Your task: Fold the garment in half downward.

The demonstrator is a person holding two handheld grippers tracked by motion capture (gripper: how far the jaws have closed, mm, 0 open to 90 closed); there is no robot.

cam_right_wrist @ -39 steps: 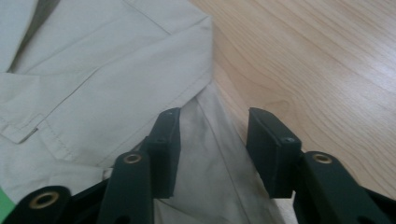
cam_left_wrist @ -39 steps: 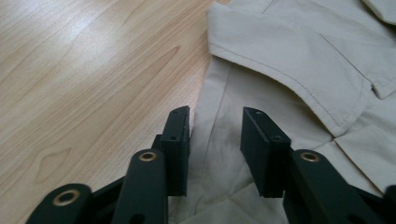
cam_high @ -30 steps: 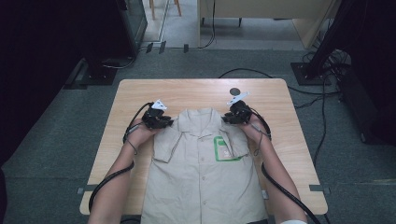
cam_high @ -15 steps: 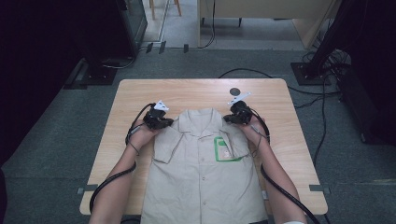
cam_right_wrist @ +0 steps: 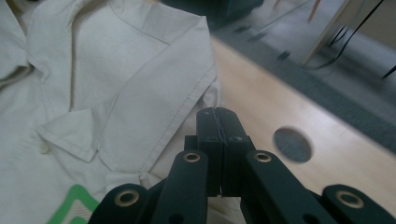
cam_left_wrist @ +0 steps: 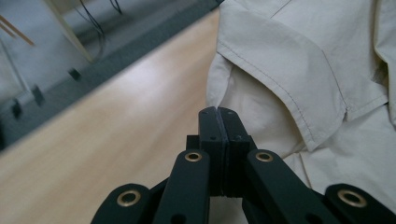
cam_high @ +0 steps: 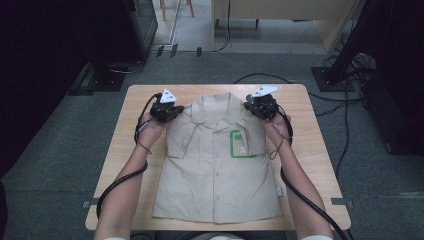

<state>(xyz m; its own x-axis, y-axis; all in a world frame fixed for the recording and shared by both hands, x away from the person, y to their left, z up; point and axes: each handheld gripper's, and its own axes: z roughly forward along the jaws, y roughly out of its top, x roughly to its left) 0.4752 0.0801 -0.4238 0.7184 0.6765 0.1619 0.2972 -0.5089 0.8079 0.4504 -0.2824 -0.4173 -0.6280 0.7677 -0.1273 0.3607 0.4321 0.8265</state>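
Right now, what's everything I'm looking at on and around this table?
shirt: one, beige, flat on the table, collar at the far side
pocket outline: one, green, on the shirt's chest
table: one, light wood, on grey floor
round hole: one, dark, in the tabletop near the far edge
left tongs: black, shut, at the shirt's shoulder
right tongs: black, shut, at the other shoulder
forearms: two, bare

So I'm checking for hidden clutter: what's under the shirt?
The shirt lies flat on the wooden table, both sleeves folded in on top. No lump shows through, but the tabletop beneath it is covered.
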